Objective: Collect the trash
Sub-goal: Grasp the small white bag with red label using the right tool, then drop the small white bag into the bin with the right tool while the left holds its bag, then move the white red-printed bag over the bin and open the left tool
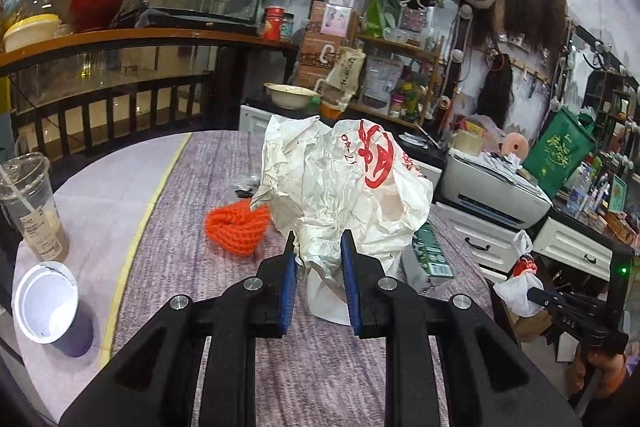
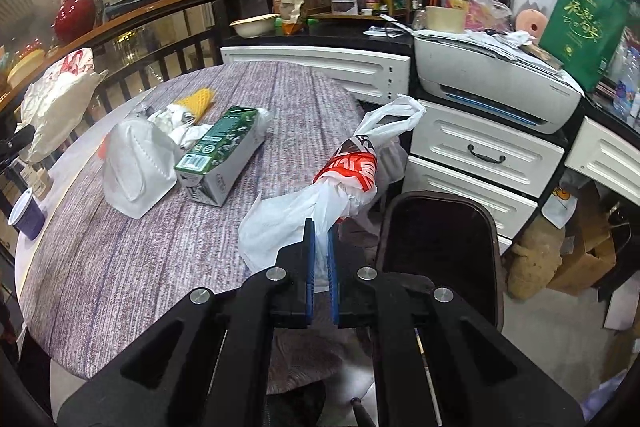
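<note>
My left gripper is shut on a crumpled white plastic bag with red print, held up above the round table. This bag shows at the far left in the right wrist view. My right gripper is shut on a knotted white and red plastic bag, held at the table's right edge beside a dark trash bin. This bag also shows in the left wrist view. On the table lie a green and white carton, a white face mask and crumpled wrappers.
An orange knitted piece, a clear plastic cup with a straw and a purple paper cup sit on the table's left side. White drawers with a printer stand behind the bin. A railing runs behind the table.
</note>
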Tool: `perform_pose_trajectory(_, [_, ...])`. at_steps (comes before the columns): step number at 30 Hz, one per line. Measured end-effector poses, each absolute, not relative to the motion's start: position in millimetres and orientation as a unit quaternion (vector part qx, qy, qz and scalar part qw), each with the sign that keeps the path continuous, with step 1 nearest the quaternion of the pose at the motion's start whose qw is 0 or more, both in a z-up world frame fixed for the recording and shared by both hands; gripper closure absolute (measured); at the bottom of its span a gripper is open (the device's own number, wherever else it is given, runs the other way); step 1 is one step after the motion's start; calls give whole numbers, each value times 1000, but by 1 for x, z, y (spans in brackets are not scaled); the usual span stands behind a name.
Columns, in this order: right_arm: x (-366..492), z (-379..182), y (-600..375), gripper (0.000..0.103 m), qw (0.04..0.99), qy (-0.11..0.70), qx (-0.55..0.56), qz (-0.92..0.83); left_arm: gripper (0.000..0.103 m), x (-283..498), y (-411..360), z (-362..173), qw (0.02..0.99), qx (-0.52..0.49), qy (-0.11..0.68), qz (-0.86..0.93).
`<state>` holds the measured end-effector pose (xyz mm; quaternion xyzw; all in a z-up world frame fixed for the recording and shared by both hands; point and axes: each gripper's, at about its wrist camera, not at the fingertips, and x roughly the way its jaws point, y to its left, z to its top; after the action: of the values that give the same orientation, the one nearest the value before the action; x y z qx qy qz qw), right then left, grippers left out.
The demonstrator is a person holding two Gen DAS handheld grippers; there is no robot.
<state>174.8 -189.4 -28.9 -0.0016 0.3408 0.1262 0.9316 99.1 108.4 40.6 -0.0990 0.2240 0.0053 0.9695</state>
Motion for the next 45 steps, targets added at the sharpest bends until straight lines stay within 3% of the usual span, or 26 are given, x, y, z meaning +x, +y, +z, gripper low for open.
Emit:
perform_pose_trajectory(14, [186,-54,-264,97,927,371,31,53,82,117,20,38,965,-69,234,-100])
perform_pose_trajectory(30, [236,-180,-322,96,862,498,93,-2,82,141,-68,15,939,-43,283,-192])
perform_pose_trajectory(33, [241,-199,-326,86,849,518,109,-8,82,143,-76,10,935,-38,291,-199])
perform_pose_trajectory(36, [239,-209,-332,47,845,522,114,-24,82,143,-83,4,931,-33,300,-206])
perform_pose_trajectory(37, [236,-210,-334,42,847,518,115,-30,82,143,-86,1,930,-31,303,-208])
perform_pose_trajectory(45, [213,-203,-353,37,850,505,139,-56,82,150,-118,-12,916,-16,325,-235])
